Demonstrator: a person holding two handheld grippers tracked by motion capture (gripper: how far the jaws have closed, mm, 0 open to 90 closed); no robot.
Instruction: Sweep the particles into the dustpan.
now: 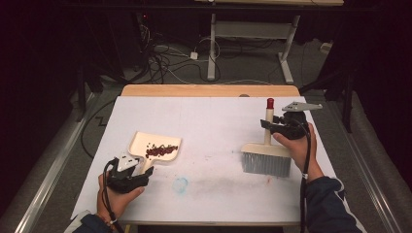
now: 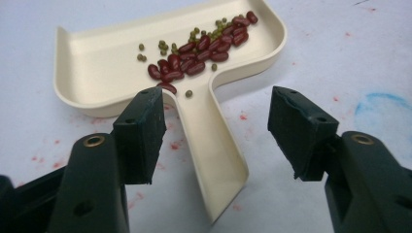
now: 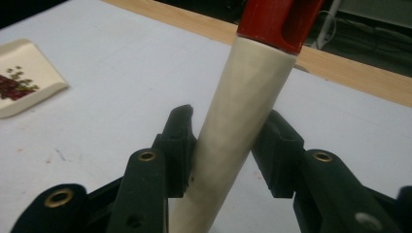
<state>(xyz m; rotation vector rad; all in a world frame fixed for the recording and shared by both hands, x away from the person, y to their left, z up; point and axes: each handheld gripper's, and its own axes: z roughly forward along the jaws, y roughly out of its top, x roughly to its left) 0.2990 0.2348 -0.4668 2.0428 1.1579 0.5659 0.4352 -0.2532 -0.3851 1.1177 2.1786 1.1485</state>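
Observation:
A cream dustpan point(image 1: 140, 141) lies flat at the table's left with red beans point(image 1: 162, 150) and small green ones in it. In the left gripper view its handle point(image 2: 209, 141) runs between the jaws of my left gripper point(image 2: 218, 131), which stand open on either side without touching it. A cream brush point(image 1: 266, 158) with grey bristles stands on the table at the right. My right gripper point(image 1: 268, 124) is around its upright handle point(image 3: 248, 97), below the red cap point(image 3: 277, 19), with a pad against each side.
The white table cover point(image 1: 209, 121) shows a blue smudge point(image 1: 180, 185) near the front and faint red marks. A wooden table edge point(image 1: 209, 90) runs along the back. Beyond it are cables and desk legs on the floor.

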